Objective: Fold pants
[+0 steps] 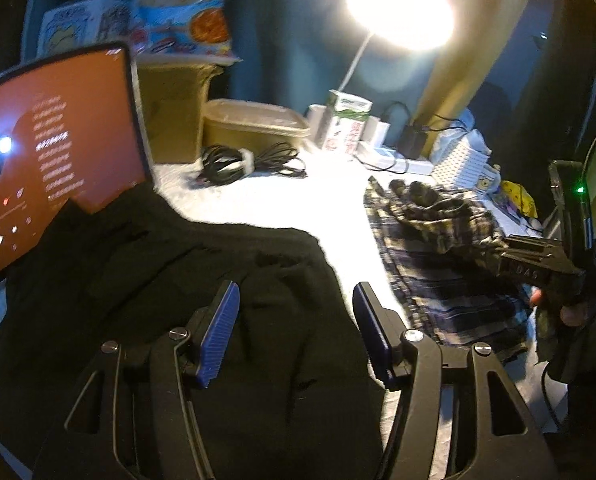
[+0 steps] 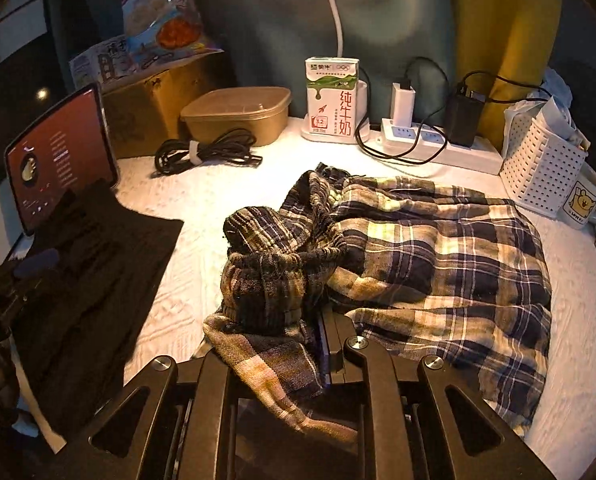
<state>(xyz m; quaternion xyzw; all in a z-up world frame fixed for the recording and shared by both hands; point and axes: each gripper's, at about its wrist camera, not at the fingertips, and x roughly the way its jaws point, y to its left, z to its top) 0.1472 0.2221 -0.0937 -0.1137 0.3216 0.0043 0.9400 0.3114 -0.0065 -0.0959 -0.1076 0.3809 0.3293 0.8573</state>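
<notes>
The plaid pants [image 2: 438,256] lie crumpled on the white table, right of centre; they also show in the left wrist view [image 1: 438,248]. My right gripper [image 2: 318,340] is shut on the plaid pants' bunched waistband, which drapes over its fingers. It shows from the side in the left wrist view [image 1: 534,260], holding the cloth. My left gripper [image 1: 294,332] is open and empty, its blue pads [image 1: 218,336] hovering over a black garment [image 1: 178,300] on the left, also in the right wrist view [image 2: 90,280].
A lit tablet [image 1: 50,152] stands at the left. At the back are a cardboard box [image 2: 154,108], a lidded tub [image 2: 238,114], a coiled cable [image 2: 206,152], a milk carton [image 2: 332,100], a power strip [image 2: 438,144], a white basket [image 2: 538,168] and a mug [image 2: 582,204]. A bright lamp [image 1: 398,4] shines above.
</notes>
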